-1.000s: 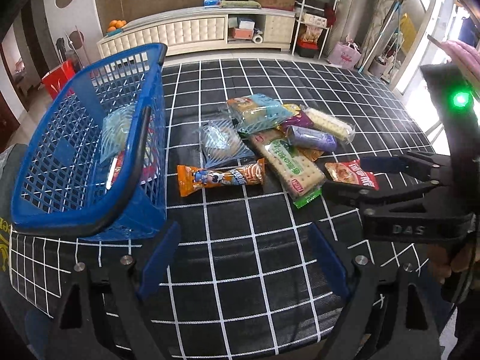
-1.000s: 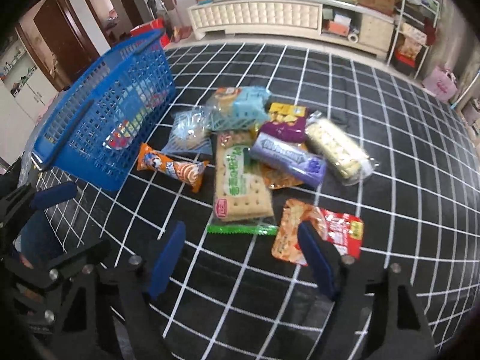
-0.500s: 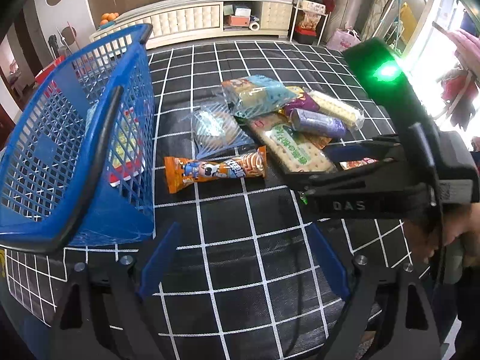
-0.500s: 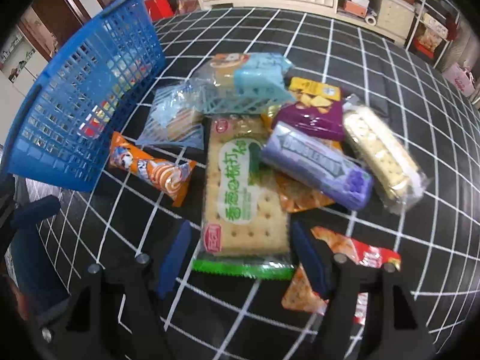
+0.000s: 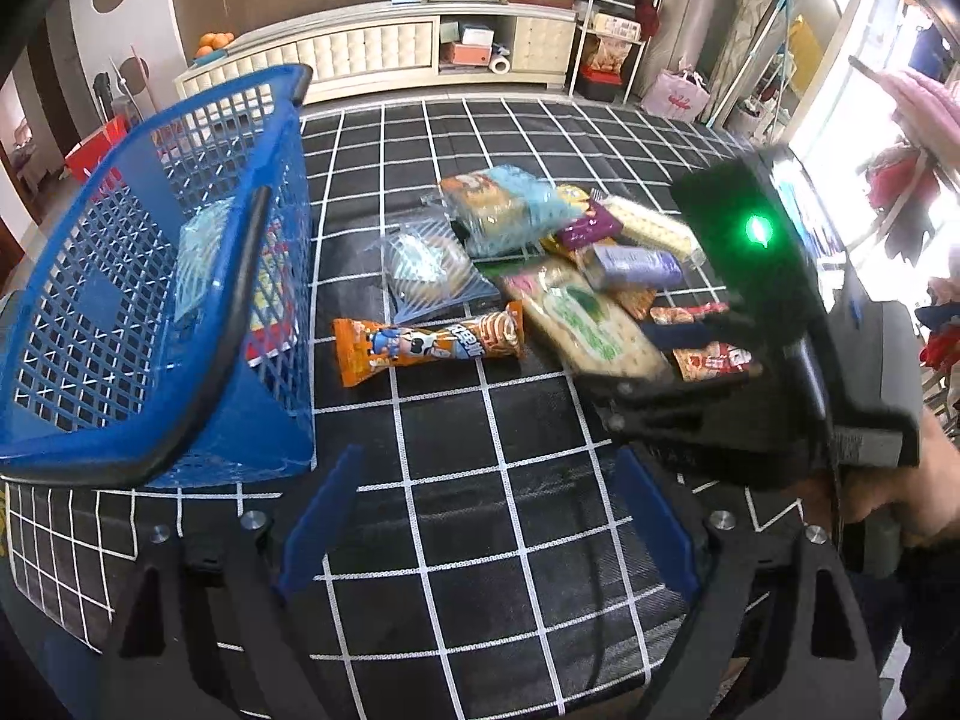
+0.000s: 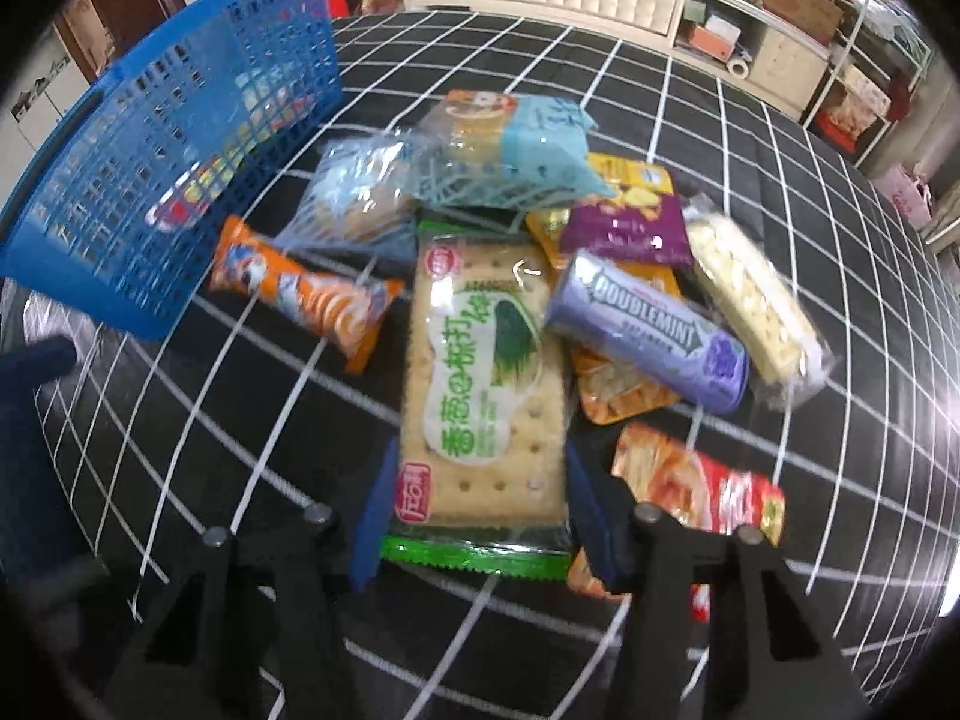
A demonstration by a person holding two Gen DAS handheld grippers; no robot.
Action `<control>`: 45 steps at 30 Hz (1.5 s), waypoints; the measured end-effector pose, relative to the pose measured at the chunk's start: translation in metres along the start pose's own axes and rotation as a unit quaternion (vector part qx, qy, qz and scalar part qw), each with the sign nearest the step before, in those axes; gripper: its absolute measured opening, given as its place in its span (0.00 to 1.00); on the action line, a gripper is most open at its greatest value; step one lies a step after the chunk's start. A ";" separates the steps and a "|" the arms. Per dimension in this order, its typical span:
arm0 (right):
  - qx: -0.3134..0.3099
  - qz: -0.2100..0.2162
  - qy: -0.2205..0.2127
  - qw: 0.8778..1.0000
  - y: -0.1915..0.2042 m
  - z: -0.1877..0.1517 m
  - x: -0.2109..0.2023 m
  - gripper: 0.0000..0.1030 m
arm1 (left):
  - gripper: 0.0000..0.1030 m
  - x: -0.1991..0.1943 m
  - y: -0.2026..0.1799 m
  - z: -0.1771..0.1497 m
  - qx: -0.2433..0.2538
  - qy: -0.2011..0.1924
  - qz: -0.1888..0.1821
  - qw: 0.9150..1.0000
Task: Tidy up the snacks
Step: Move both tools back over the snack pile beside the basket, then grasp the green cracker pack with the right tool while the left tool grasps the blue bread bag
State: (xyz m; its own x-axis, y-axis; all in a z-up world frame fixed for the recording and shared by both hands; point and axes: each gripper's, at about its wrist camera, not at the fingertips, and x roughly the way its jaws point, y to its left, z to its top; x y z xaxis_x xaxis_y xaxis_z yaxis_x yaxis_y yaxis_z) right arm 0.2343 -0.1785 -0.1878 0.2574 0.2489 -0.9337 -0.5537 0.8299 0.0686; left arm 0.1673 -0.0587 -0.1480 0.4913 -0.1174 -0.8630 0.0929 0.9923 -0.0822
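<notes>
A green-and-cream cracker pack (image 6: 480, 360) lies flat on the black checked cloth at the front of a snack pile. My right gripper (image 6: 480, 462) straddles its near end. Its jaws are closing, and the blue pads (image 6: 375, 516) lie against the pack's two long sides. Around the pack lie an orange snack bar (image 6: 306, 294), a purple Doublemint pack (image 6: 648, 336), a red pouch (image 6: 702, 486) and a light-blue pack (image 6: 510, 144). The blue basket (image 5: 138, 444) stands at the left with several packets inside. My left gripper (image 5: 486, 462) hovers open and empty over bare cloth beside the basket.
A pale wafer pack (image 6: 750, 306), a purple pouch (image 6: 630, 228) and a clear blue-lined bag (image 6: 354, 198) complete the pile. A hand (image 5: 900, 498) holds the right gripper's body at the right. A cream cabinet (image 5: 372, 48) and a shelf rack (image 5: 612, 30) stand beyond the table.
My right gripper has come down and forward onto the cracker pack, and its jaws have narrowed around it. The left gripper has stayed open in place.
</notes>
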 end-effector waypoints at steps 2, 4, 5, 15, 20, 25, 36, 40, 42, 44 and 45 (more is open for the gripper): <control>0.008 0.004 0.001 1.000 0.001 -0.007 -0.003 0.57 | 0.83 -0.006 0.001 0.000 -0.002 -0.004 -0.001 1.000; 0.020 0.012 -0.002 1.000 0.002 -0.013 -0.011 0.57 | 0.83 -0.012 0.000 -0.001 -0.003 -0.008 -0.003 1.000; 0.029 0.018 -0.004 0.999 0.000 -0.018 -0.018 0.57 | 0.83 -0.014 -0.001 0.000 -0.003 -0.009 -0.004 1.000; 0.052 0.002 -0.077 0.996 -0.020 -0.035 -0.088 0.57 | 0.83 -0.035 -0.010 0.021 0.003 -0.026 -0.009 1.000; 0.068 -0.006 -0.106 0.992 -0.034 -0.021 -0.103 0.57 | 0.83 -0.037 -0.018 0.039 0.005 -0.032 -0.012 0.999; 0.098 -0.006 -0.125 0.987 -0.054 -0.010 -0.113 0.57 | 0.83 -0.028 -0.024 0.067 0.005 -0.029 -0.015 0.999; 0.125 -0.005 -0.140 0.982 -0.090 0.026 -0.104 0.57 | 0.83 0.024 -0.032 0.123 -0.019 0.021 -0.011 1.000; 0.142 0.003 -0.126 0.982 -0.107 0.036 -0.092 0.57 | 0.83 0.046 -0.028 0.141 -0.038 0.041 -0.002 0.998; 0.146 0.003 -0.121 0.982 -0.114 0.042 -0.086 0.57 | 0.83 0.056 -0.024 0.147 -0.053 0.052 -0.007 0.997; 0.147 0.002 -0.117 0.982 -0.120 0.048 -0.080 0.57 | 0.83 0.068 -0.018 0.152 -0.072 0.065 -0.007 0.995; 0.148 0.001 -0.116 0.982 -0.123 0.051 -0.078 0.57 | 0.83 0.075 -0.015 0.156 -0.079 0.069 -0.006 0.994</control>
State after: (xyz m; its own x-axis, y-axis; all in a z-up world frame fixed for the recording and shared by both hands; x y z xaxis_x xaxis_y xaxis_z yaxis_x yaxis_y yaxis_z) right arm 0.3228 -0.2739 -0.1058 0.4492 0.3297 -0.8304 -0.3082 0.9296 0.2023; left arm 0.3375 -0.0885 -0.1334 0.3656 -0.1330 -0.9212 -0.0445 0.9861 -0.1600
